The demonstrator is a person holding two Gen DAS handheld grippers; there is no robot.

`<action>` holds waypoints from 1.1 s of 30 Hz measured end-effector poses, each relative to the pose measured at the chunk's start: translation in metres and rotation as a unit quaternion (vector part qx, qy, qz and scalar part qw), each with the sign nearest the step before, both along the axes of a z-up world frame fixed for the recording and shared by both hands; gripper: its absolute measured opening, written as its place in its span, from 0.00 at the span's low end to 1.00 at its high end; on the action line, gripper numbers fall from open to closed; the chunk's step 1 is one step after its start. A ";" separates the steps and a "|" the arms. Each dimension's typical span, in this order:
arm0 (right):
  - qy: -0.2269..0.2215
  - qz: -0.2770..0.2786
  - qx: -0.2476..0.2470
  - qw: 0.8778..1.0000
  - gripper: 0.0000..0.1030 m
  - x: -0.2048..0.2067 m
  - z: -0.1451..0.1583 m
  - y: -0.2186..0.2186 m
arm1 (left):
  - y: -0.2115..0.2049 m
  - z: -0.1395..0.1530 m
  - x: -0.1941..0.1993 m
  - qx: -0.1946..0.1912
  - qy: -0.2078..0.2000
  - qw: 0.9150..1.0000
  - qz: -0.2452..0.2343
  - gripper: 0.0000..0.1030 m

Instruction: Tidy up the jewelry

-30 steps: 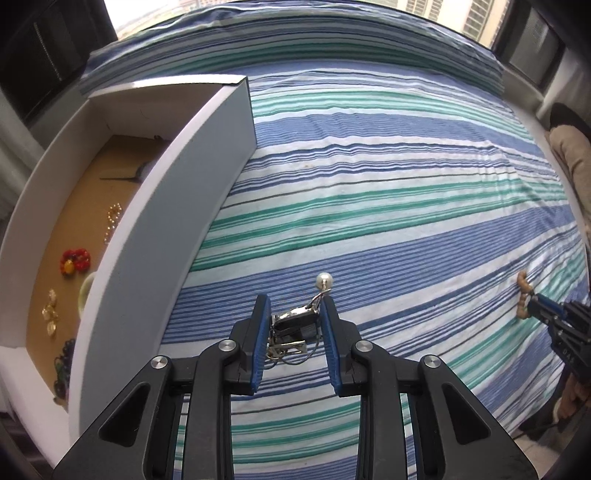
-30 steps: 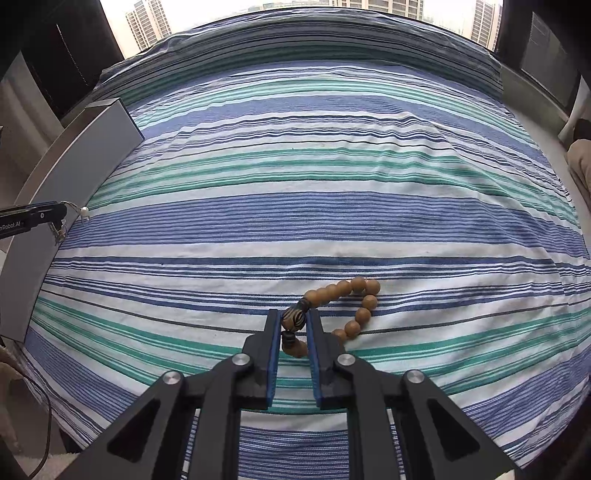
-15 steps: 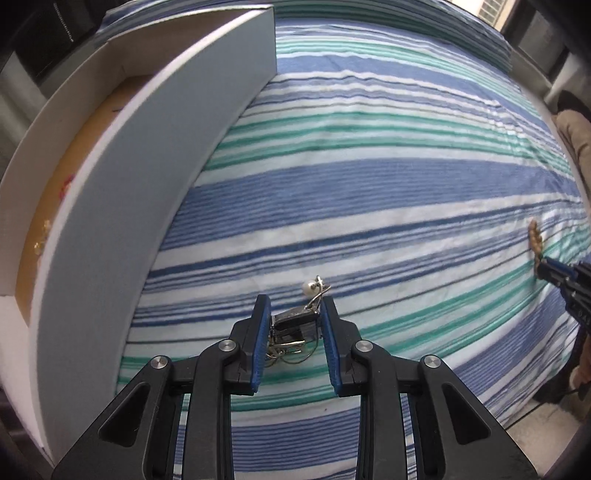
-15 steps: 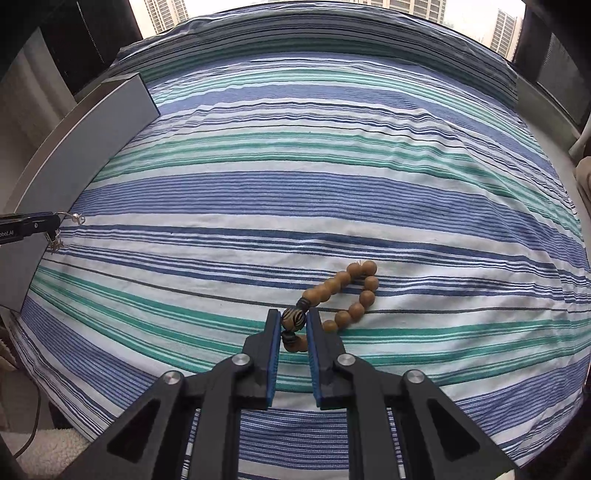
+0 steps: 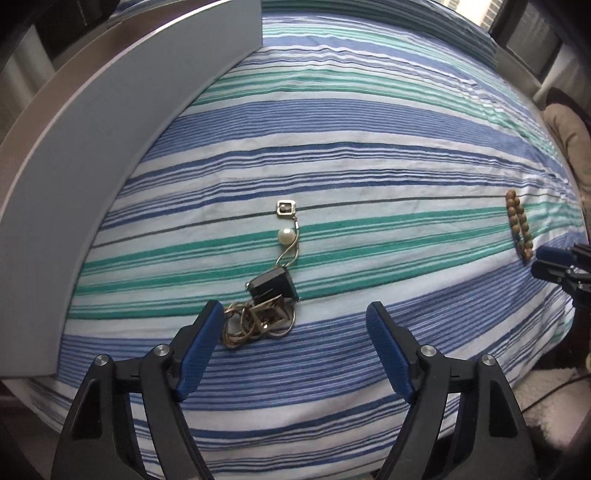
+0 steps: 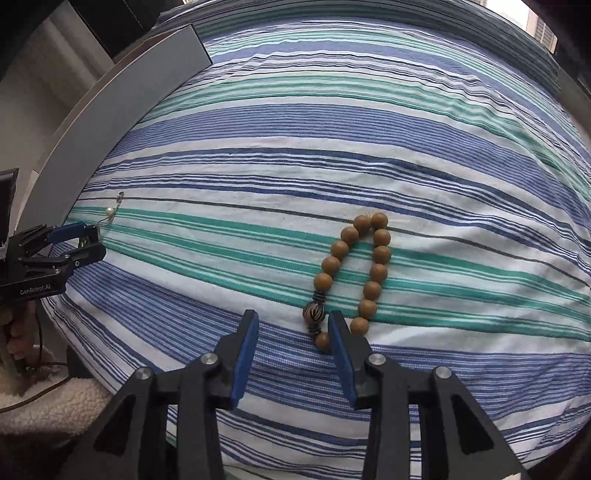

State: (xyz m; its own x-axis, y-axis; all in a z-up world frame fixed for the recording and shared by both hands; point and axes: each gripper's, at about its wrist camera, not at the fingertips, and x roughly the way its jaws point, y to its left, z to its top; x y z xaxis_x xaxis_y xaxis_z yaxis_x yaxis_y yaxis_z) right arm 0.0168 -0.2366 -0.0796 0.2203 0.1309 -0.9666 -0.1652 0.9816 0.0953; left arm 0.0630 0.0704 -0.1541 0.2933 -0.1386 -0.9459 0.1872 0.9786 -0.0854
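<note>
Wooden bead bracelet (image 6: 354, 273) just beside parted right jaws' inner pad.

Necklace (image 5: 271, 291) on bedspread (image 5: 369, 147), bracelet (image 5: 519, 230) far right.

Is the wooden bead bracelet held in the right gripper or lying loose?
Loose: bead bracelet lies on the bedspread; right gripper is open.

My view is filled by a bed (image 5: 369, 155) under a blue, green and white striped sheet. A grey panel (image 5: 92, 177) runs along its left edge. Daylight comes through a window (image 6: 535, 22) past the far edge, and fleecy cream fabric (image 6: 48, 402) lies below the near-left corner.
</note>
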 end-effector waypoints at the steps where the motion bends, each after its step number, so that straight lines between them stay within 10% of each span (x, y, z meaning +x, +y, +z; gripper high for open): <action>1: 0.000 0.002 -0.002 1.000 0.39 -0.005 0.003 -0.002 | 0.007 0.001 -0.004 -0.009 0.005 1.000 0.010 0.79; 20: -0.017 0.061 -0.062 0.996 0.39 0.026 -0.019 0.025 | 0.024 -0.022 0.014 0.009 0.022 0.999 0.028 0.83; 23: -0.018 0.071 -0.076 0.994 0.37 0.026 -0.020 0.028 | 0.014 -0.018 0.014 0.028 -0.008 0.999 0.014 0.56; 24: -0.019 0.067 -0.086 0.994 0.22 0.026 -0.019 0.027 | 0.013 -0.015 0.013 0.021 -0.013 1.000 0.009 0.31; 33: -0.032 0.021 -0.008 0.999 0.13 0.021 0.019 0.008 | 0.047 0.014 -0.001 -0.083 -0.003 0.995 0.054 0.30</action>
State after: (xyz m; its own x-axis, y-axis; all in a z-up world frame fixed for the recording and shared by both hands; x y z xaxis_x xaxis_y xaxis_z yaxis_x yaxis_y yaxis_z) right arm 0.0374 -0.2287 -0.0605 0.2759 0.1263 -0.9528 -0.2118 0.9750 0.0679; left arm 0.0618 0.1170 -0.1404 0.3208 -0.2608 -0.9105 0.0826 0.9654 -0.2474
